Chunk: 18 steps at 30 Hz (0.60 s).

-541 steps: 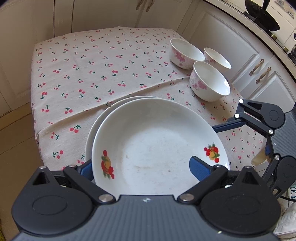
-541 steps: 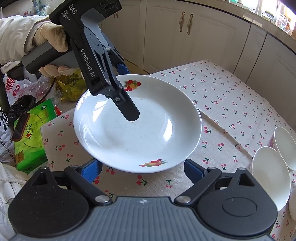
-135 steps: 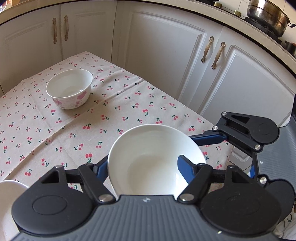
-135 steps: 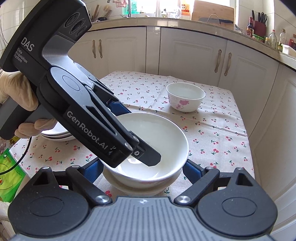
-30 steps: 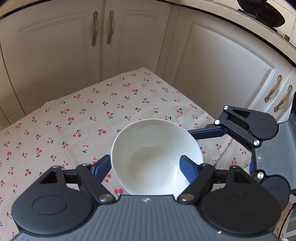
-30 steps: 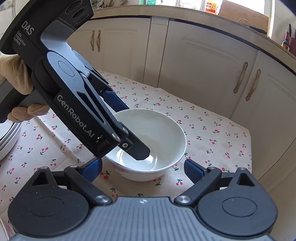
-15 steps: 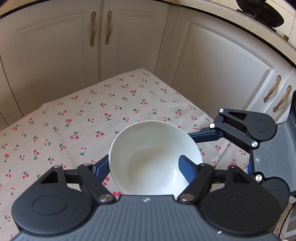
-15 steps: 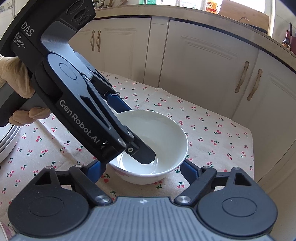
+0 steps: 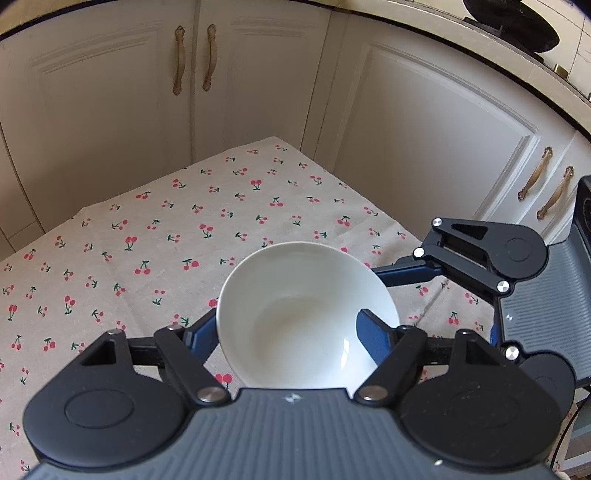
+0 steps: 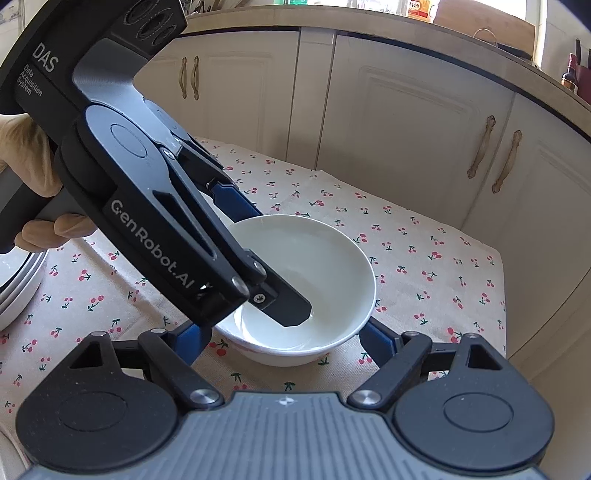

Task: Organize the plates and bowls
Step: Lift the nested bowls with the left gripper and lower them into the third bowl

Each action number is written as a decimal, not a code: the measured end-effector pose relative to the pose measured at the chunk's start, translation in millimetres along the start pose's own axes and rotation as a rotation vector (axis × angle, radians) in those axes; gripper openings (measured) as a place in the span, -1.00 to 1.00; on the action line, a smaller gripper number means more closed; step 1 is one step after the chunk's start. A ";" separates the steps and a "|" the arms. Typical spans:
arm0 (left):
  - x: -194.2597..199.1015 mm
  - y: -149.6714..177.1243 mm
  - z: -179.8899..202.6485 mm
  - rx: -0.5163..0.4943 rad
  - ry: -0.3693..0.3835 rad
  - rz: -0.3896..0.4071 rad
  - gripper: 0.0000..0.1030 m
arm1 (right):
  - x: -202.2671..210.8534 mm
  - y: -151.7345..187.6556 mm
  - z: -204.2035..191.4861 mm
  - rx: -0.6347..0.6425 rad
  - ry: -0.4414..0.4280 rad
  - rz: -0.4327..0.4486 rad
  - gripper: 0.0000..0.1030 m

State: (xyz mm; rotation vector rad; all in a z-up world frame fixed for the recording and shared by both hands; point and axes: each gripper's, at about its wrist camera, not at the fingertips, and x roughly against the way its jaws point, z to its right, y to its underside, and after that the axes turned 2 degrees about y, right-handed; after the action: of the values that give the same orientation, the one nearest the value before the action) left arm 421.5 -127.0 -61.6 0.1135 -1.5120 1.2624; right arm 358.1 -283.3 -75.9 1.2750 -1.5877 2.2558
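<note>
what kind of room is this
Most likely a home kitchen: cream cabinet doors with curved handles under a countertop, a dark pan on the counter edge, and a table under a cherry-print tablecloth with a white bowl on it.

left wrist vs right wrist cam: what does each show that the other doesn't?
Left wrist only: a dark pan on the counter at top right, and the right tongs from the side. Right wrist only: a gloved hand holding the left tongs, one finger inside the bowl, plus stacked plates at the left edge. Both: the white bowl on the cherry-print tablecloth and cream cabinets.
</note>
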 end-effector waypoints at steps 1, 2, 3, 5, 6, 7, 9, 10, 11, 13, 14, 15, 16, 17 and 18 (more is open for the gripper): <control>2.3 1.3 2.0 -0.001 0.001 0.001 0.49 | 2.7 0.1 -1.0 -0.001 0.001 -0.001 0.75; 4.5 2.9 4.3 -0.004 0.002 0.003 0.49 | 5.6 -0.1 -2.1 -0.002 0.002 -0.002 0.75; 7.7 4.6 7.1 -0.005 0.003 0.005 0.49 | 8.4 -0.3 -3.4 -0.003 0.003 -0.003 0.75; 14.3 8.0 12.6 -0.006 0.007 0.007 0.49 | 16.4 -0.8 -7.0 0.000 0.008 -0.003 0.75; 18.3 9.0 15.1 -0.005 0.010 0.009 0.49 | 20.4 -1.0 -8.8 0.001 0.009 -0.003 0.75; 22.2 9.9 17.9 -0.004 0.013 0.011 0.49 | 25.4 -1.4 -11.0 0.002 0.011 -0.004 0.74; 30.9 12.2 24.7 -0.008 0.015 0.014 0.49 | 35.0 -1.7 -15.2 -0.001 0.012 -0.003 0.75; 34.7 13.1 28.1 -0.010 0.014 0.017 0.49 | 40.4 -1.7 -17.4 -0.003 0.012 -0.001 0.75; 38.8 14.3 31.5 -0.012 0.015 0.019 0.49 | 45.4 -1.7 -19.3 -0.006 0.011 0.001 0.75; 49.0 17.1 39.1 -0.017 0.020 0.026 0.50 | 56.0 -1.9 -23.8 -0.014 0.009 -0.001 0.75; 53.2 18.6 42.6 -0.017 0.023 0.029 0.50 | 60.9 -1.7 -26.3 -0.016 0.009 -0.002 0.75; 58.8 20.7 47.3 -0.023 0.024 0.031 0.50 | 66.3 -1.2 -29.4 -0.015 0.010 -0.001 0.75; 63.6 21.9 51.0 -0.029 0.025 0.035 0.50 | 71.3 -0.5 -32.6 -0.013 0.013 0.000 0.75; 68.3 23.0 54.6 -0.033 0.025 0.039 0.50 | 76.4 0.3 -35.7 -0.012 0.016 0.001 0.75; 73.7 24.4 59.0 -0.038 0.025 0.042 0.50 | 81.9 1.1 -39.2 -0.010 0.019 0.003 0.75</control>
State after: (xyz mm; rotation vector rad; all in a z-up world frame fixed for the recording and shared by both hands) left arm 338.5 -121.1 -10.7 0.0417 -1.5227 1.2634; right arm 282.5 -281.4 -25.5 1.2459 -1.5939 2.2515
